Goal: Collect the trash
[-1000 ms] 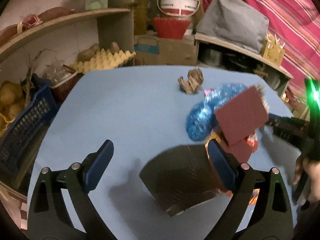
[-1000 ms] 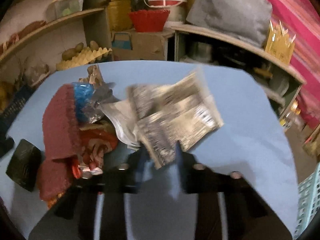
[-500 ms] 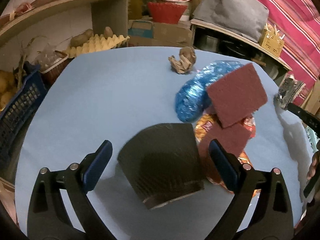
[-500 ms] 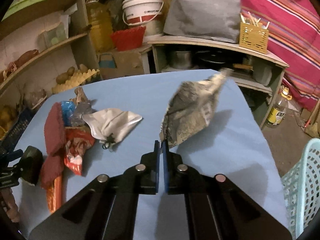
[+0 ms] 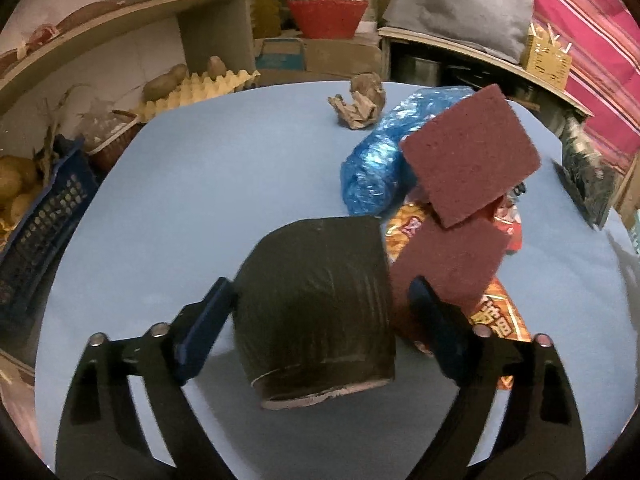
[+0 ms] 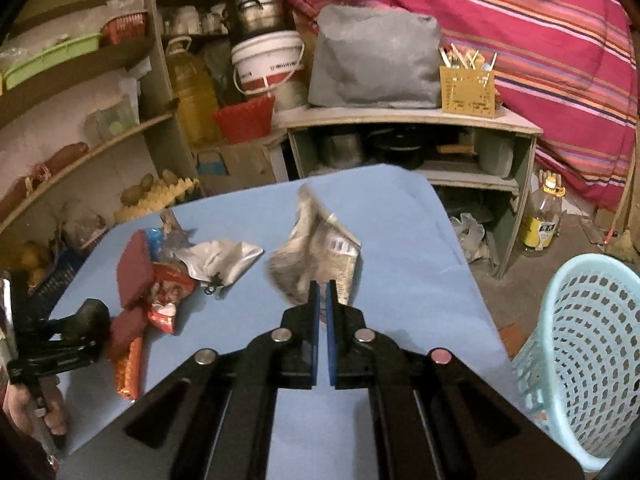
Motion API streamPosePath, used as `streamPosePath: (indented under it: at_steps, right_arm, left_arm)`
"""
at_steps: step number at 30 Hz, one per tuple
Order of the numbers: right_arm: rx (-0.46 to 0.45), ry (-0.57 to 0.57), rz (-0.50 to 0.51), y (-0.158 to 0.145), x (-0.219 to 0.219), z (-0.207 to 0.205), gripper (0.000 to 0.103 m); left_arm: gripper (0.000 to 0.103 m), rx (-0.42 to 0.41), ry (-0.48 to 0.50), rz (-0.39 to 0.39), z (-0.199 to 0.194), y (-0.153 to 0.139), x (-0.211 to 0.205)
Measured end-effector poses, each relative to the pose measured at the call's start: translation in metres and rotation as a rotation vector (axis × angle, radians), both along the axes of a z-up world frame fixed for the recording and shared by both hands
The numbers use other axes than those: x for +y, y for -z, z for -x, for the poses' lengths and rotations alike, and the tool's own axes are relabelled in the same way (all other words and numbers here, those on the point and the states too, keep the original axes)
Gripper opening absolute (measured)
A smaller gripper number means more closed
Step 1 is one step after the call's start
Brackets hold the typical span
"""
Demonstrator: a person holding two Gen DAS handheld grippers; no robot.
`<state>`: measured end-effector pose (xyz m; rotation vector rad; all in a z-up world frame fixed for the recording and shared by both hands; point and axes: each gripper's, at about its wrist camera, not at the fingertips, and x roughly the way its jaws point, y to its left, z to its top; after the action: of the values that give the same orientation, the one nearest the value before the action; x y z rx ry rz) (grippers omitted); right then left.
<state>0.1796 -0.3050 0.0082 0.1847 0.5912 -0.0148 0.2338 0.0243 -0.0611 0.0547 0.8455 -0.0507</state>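
Note:
My left gripper [image 5: 320,304] is open, its fingers on either side of a dark flattened cup [image 5: 320,304] lying on the blue table [image 5: 180,184]. Beside it lie maroon scouring pads [image 5: 468,152], an orange snack wrapper [image 5: 496,320], a blue plastic bag [image 5: 376,168] and a crumpled brown paper [image 5: 358,104]. My right gripper [image 6: 322,286] is shut on a grey crumpled packet [image 6: 316,256] and holds it above the table. A silver wrapper [image 6: 224,260] lies left of it.
A light blue mesh basket [image 6: 588,344] stands on the floor at the table's right. A dark blue crate [image 5: 44,220] of potatoes and an egg tray [image 5: 200,88] sit off the table's left edge. Shelves with pots, a bucket and a grey bag stand behind.
My left gripper has moved forward around the dark cup. My right gripper has lifted the grey packet up and drawn it back to the right, toward the basket.

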Motion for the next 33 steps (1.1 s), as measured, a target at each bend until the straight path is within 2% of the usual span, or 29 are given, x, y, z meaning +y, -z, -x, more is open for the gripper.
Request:
streamPosePath:
  at_steps: [3, 6, 10, 11, 13, 14, 15, 17, 19, 22, 26, 30, 33]
  right_arm:
    - [0.004, -0.018, 0.009, -0.002, 0.001, 0.008, 0.003]
    - [0.024, -0.034, 0.027, 0.002, 0.004, 0.009, 0.005]
    - [0.08, -0.039, 0.0, 0.015, 0.002, 0.001, 0.005]
    - [0.1, -0.036, -0.003, 0.019, 0.003, -0.003, 0.008]
    - [0.123, -0.026, -0.012, 0.026, 0.006, -0.009, 0.04]
    - [0.132, -0.008, -0.015, 0.029, 0.006, -0.012, 0.073]
    - [0.128, 0.01, -0.011, 0.029, 0.006, -0.014, 0.077]
    - [0.128, 0.021, 0.016, 0.029, 0.013, -0.023, 0.077]
    - [0.151, 0.044, 0.053, 0.028, 0.021, -0.04, 0.082]
    - [0.163, 0.07, 0.07, 0.029, 0.032, -0.068, 0.096]
    - [0.263, 0.092, 0.09, 0.045, 0.049, -0.11, 0.096]
    - [0.333, 0.126, 0.099, 0.065, 0.05, -0.128, 0.096]
    - [0.346, 0.151, 0.078, 0.072, 0.045, -0.13, 0.096]
  left_arm:
    - [0.072, -0.007, -0.013, -0.004, 0.001, -0.002, 0.003]
    - [0.072, -0.01, -0.008, 0.013, 0.002, -0.003, 0.009]
    - [0.072, -0.011, -0.034, 0.014, 0.004, -0.004, 0.012]
    - [0.071, -0.011, -0.04, 0.017, 0.006, -0.005, 0.013]
    - [0.071, -0.017, -0.049, 0.021, 0.007, -0.009, 0.016]
    - [0.071, -0.022, -0.054, 0.018, 0.007, -0.012, 0.018]
    - [0.07, -0.028, -0.059, 0.014, 0.006, -0.014, 0.019]
    - [0.069, -0.045, -0.072, 0.014, 0.004, -0.021, 0.022]
    - [0.066, -0.057, -0.083, 0.045, -0.001, -0.029, 0.027]
    - [0.064, -0.067, -0.085, 0.056, -0.007, -0.036, 0.028]
    - [0.064, -0.066, -0.077, 0.045, -0.013, -0.035, 0.029]
    - [0.064, -0.06, -0.079, 0.02, -0.021, -0.034, 0.034]
    - [0.064, -0.065, -0.084, 0.013, -0.022, -0.036, 0.037]
